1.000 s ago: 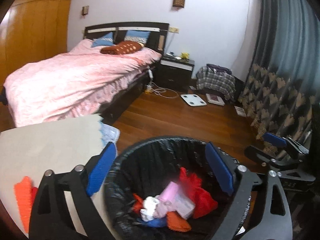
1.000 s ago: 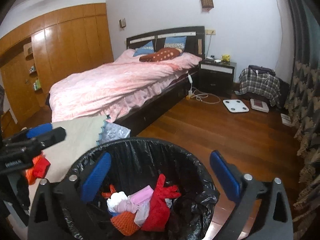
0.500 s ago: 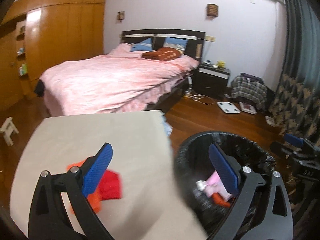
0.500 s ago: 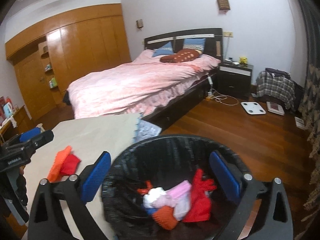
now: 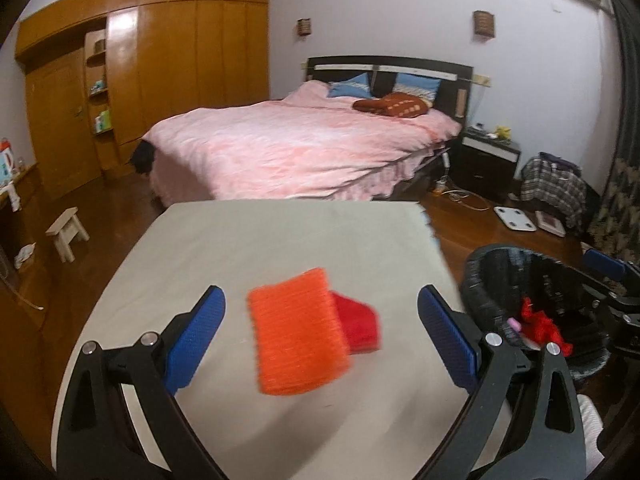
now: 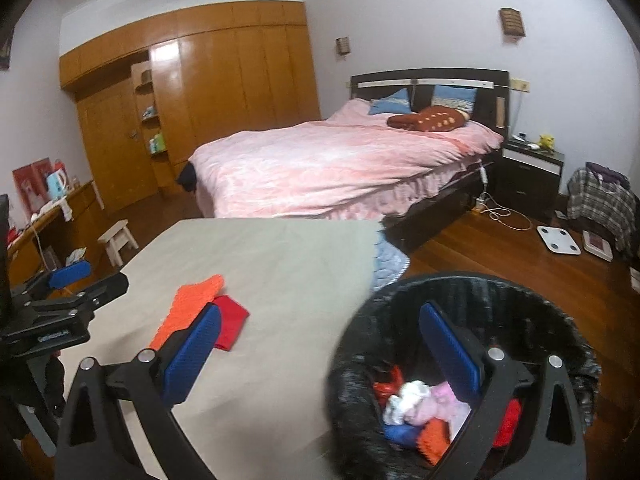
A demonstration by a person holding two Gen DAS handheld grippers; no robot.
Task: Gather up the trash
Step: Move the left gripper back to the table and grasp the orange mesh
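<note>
Left wrist view: left gripper spread wide, empty, above the beige table, w/ the orange cloth right between its blue pads. Red cloth tucked partly under the orange one, touching it. Nothing else on the tabletop betw. gripper & cloths. Black bin stands just beside the table's right edge; it holds red, pink, white, blue & orange scraps. Right gripper also spread, empty, straddling table edge & bin rim. Behind: pink bed, wood wardrobe, small stool on the floor at left, white scale & nightstand at right, well apart.
</note>
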